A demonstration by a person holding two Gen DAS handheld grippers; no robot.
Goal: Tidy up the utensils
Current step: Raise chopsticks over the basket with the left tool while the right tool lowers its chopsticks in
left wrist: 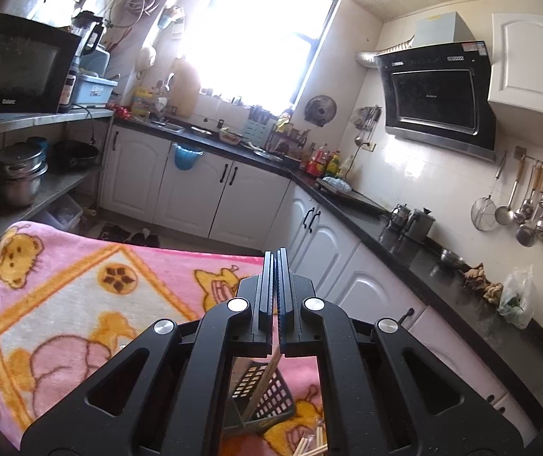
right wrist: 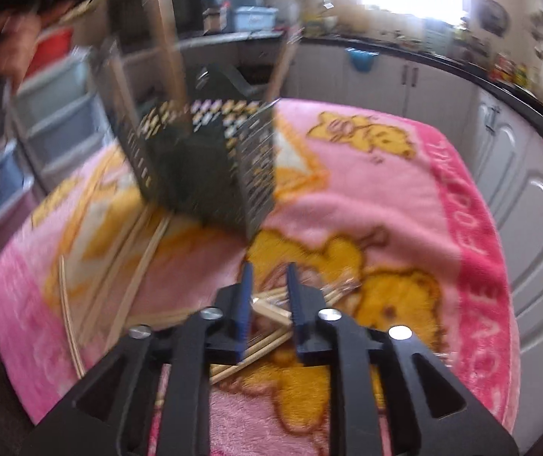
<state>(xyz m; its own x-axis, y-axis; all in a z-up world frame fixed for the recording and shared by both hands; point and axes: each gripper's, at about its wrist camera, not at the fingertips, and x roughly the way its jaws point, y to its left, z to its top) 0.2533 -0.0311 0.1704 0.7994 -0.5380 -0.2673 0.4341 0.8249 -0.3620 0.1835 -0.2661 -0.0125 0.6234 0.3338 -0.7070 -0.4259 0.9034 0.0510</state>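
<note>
A black perforated basket (right wrist: 195, 174) stands on the pink cartoon blanket (right wrist: 385, 197); two wooden sticks rise out of it. In the left wrist view the basket (left wrist: 267, 399) shows under my left gripper (left wrist: 277, 252). That gripper is shut, and a wooden chopstick (left wrist: 267, 376) slants from its jaws down into the basket. My right gripper (right wrist: 269, 268) points down at a heap of chopsticks (right wrist: 267, 309) on the blanket. Its jaws stand a little apart with sticks showing between them, and the pads do not press on any. More loose chopsticks (right wrist: 134, 273) lie to the left of the heap.
White cabinets under a black counter (left wrist: 404, 228) run along the far side and right of the table. Stacked plastic drawers (right wrist: 54, 114) stand to the left. A few chopsticks (left wrist: 311, 442) lie beside the basket. Ladles (left wrist: 533, 205) hang on the right wall.
</note>
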